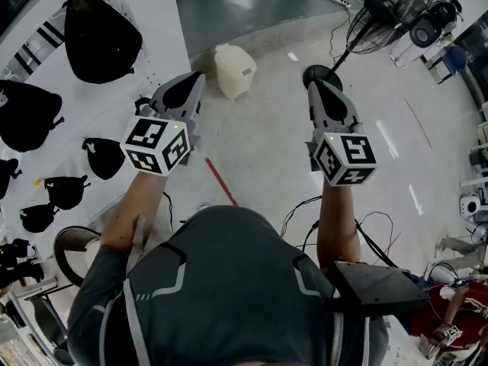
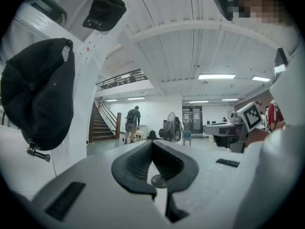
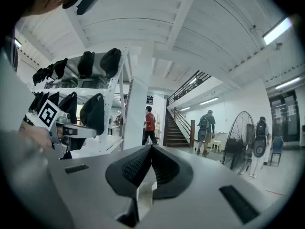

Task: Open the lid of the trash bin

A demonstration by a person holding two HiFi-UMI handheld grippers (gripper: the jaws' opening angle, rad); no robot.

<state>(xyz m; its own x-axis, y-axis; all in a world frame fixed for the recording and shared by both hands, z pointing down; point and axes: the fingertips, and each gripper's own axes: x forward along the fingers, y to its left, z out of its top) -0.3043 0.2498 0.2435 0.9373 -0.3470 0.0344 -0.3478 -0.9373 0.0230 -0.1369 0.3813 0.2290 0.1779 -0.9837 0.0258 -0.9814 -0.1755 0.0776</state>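
Two grippers are held out in front of the person, one in each hand. The left gripper (image 1: 192, 82) has its jaws shut, tips touching, and nothing is held between them. The right gripper (image 1: 315, 88) is the same: jaws closed tip to tip, with nothing in them. The left gripper view (image 2: 152, 144) and the right gripper view (image 3: 151, 149) both show the dark ribbed pads meeting at the tip.

Each gripper has a cube with black and white squares on it, one on the left (image 1: 156, 143) and one on the right (image 1: 343, 157).

The trash bin (image 1: 235, 70) is small and white. It stands on the grey floor (image 1: 259, 143), far from the person. In the head view it shows between the two grippers, closer to the tip of the left one. No gripper touches it. Its lid (image 1: 229, 54) is down on top of it.

A black round fan foot (image 1: 320, 73) sits on the floor just right of the bin, by the tip of the right gripper. The fan (image 1: 385, 14) itself is far off to the right. A thin red line (image 1: 221, 180) is on the floor near the person.

On the left is a white rack (image 1: 164, 21) with black caps (image 1: 99, 29) on it.

Far off there are stairs (image 2: 102, 123). A person with a backpack (image 2: 131, 123) is near them, and a person in a red top (image 3: 149, 125) is by the rack.
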